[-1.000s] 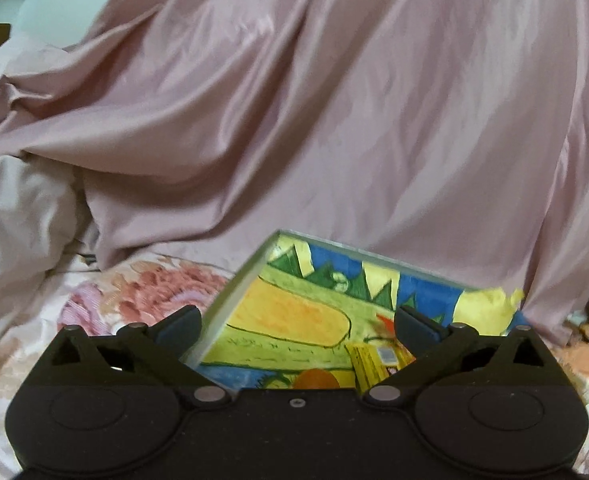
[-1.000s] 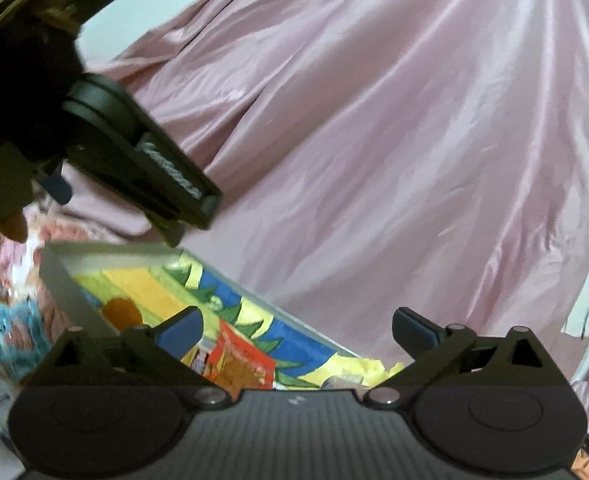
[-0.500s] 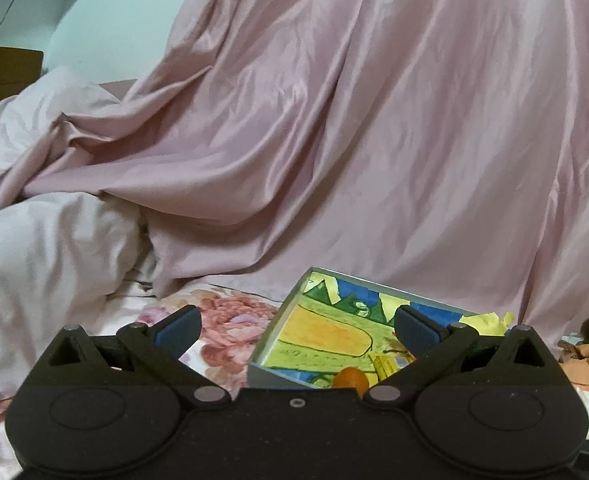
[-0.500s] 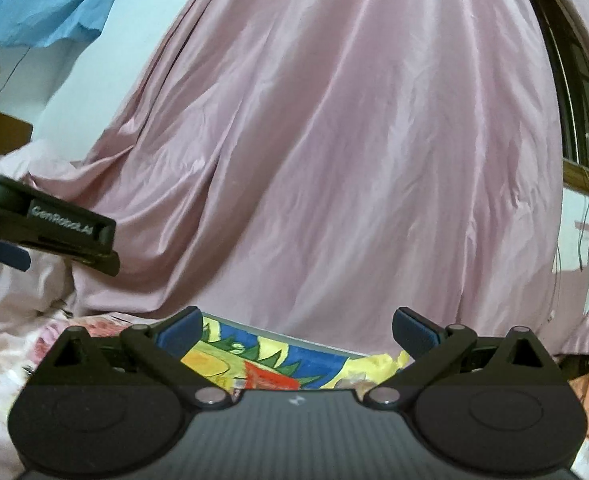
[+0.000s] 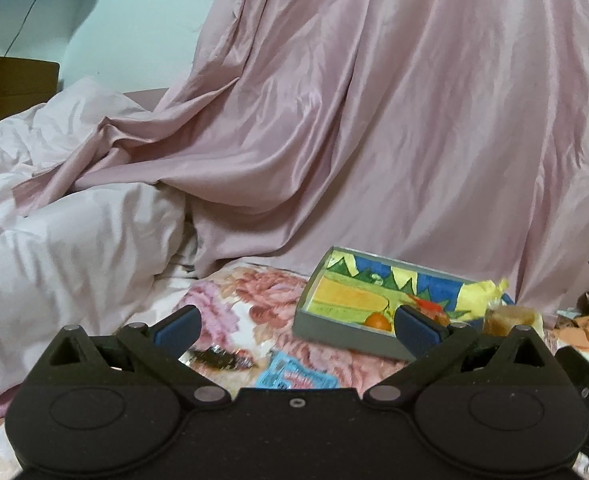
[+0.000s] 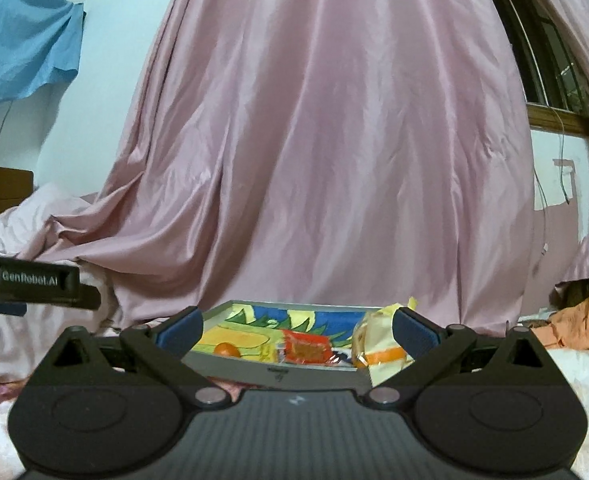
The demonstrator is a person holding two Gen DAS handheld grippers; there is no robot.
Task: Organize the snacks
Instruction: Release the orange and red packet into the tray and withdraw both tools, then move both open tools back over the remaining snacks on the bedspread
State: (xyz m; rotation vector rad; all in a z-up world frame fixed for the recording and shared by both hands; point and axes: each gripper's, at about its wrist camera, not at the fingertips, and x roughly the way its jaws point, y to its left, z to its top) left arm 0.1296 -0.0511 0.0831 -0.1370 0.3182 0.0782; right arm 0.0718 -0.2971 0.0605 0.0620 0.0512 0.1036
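A grey box [image 5: 336, 330] with a colourful painted inside lies on the flowered bedspread [image 5: 254, 300]. It holds an orange ball [image 5: 376, 321], a red packet [image 6: 308, 350] and a yellow-wrapped snack [image 6: 382, 340]. A blue packet [image 5: 294, 374] and a dark wrapper [image 5: 218, 356] lie on the bedspread in front of the box. My left gripper [image 5: 296, 324] is open and empty, left of and nearer than the box. My right gripper [image 6: 296, 326] is open and empty, just in front of the box [image 6: 278, 372]. The left gripper's body [image 6: 34, 284] shows at the right wrist view's left edge.
A large pink satin sheet [image 5: 374, 120] hangs behind the box. Crumpled pale bedding [image 5: 54, 240] lies at the left. Orange cloth [image 6: 582, 324] sits at the right. A blue cloth [image 6: 18, 48] hangs on the wall, and a window frame [image 6: 550, 80] is at upper right.
Both grippers have pulled back and up from the box, which now looks smaller and farther. The blue packet and dark wrapper have come into the left wrist view. Both stay open.
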